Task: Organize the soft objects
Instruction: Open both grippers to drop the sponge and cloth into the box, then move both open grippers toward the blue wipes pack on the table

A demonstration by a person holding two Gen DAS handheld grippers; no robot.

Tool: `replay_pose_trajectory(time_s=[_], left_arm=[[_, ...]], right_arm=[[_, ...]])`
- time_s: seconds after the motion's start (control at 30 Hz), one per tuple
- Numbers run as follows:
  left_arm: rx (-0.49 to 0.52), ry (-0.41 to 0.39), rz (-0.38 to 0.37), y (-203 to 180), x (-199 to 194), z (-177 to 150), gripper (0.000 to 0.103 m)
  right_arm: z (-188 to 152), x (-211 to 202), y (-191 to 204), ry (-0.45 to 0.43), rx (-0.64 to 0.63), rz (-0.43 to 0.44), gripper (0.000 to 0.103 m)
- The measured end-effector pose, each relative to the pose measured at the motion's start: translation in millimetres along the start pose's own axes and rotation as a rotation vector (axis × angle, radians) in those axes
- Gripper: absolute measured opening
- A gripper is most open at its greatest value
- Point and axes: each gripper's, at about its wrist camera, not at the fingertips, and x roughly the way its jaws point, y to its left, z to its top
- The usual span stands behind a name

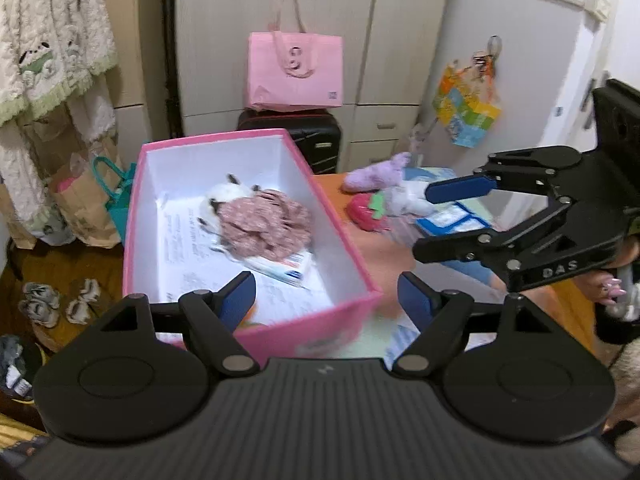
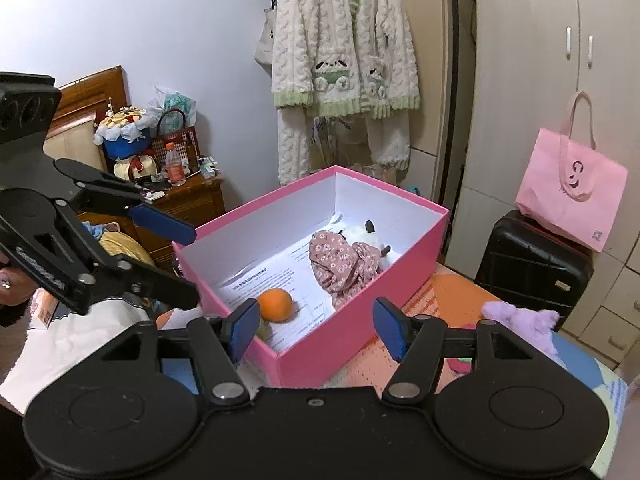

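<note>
A pink box (image 1: 344, 240) (image 2: 352, 336) with a white inside stands on the orange table. In it lie a white plush in a pink flowered dress (image 1: 260, 220) (image 2: 344, 260), papers and an orange ball (image 2: 274, 305). A purple plush (image 1: 384, 180) (image 2: 520, 320) and a pink strawberry toy (image 1: 366, 210) lie on the table to the right of the box. My left gripper (image 1: 327, 298) is open and empty over the box's near end. My right gripper (image 2: 314, 332) is open and empty at the box's near corner; it also shows in the left wrist view (image 1: 422, 222), beside the purple plush.
A black suitcase (image 1: 316, 136) (image 2: 532, 264) with a pink tote bag (image 1: 296, 72) (image 2: 572, 196) stands behind the table. A fluffy robe (image 2: 344, 64) hangs on the wall. Blue-white packets (image 1: 452, 216) lie on the table's right. A cluttered wooden nightstand (image 2: 188, 200) stands left.
</note>
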Motion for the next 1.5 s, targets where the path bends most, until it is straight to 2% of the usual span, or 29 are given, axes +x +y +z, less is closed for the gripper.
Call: replay_pose_trajectory(time_s=[0.1,0.27,0.5,0.57,0.67,0.87,1.0,1.2,1.33,1.5], left_arm=[[0.022,-0.006,0.003,-15.7,-10.9,-5.8,0.080],[0.079,-0.015,-0.025,-45.1,-22.3,-16.0,0.082],[0.142,-0.006,-0.068,-80.1,-20.1,-19.3,0.083],[0.155,-0.014,-0.082,-89.6,-19.4,-16.4,0.088],[0.188,-0.029,-0.095,-102.9,-15.1,-14.3,0.089],[0.183,0.016,-0.167,-117.1,12.2,-10.4,0.089],[0.185,0.049,-0.212,-126.0,37.0,-7.7,0.089],[0.125,-0.058,-0.283,-127.1,55.8,-5.0,0.090],[0.103,-0.090,-0.268,-127.6,81.3,-0.7,0.090],[0.056,-0.089,-0.271,-125.8,120.1,-0.9,0.091]], right_arm=[[-7.6,-16.3,3.1,0.014,0.000,0.002,0.069],[-24.8,-43.1,5.9,-0.007,-0.004,-0.048,0.069],[-54.9,-70.1,-4.7,-0.013,0.025,-0.107,0.072],[-61.9,-78.8,-8.7,-0.020,0.041,-0.135,0.072],[-70.5,-89.9,-17.3,-0.026,0.067,-0.151,0.073],[-97.1,-97.1,-36.6,-0.025,0.092,-0.201,0.074],[-116.0,-97.7,-53.0,-0.055,0.118,-0.196,0.075],[-139.6,-81.8,-82.2,-0.045,0.103,-0.304,0.082],[-147.9,-69.9,-103.0,-0.036,0.109,-0.313,0.082],[-159.5,-61.7,-122.9,-0.140,0.085,-0.292,0.083]])
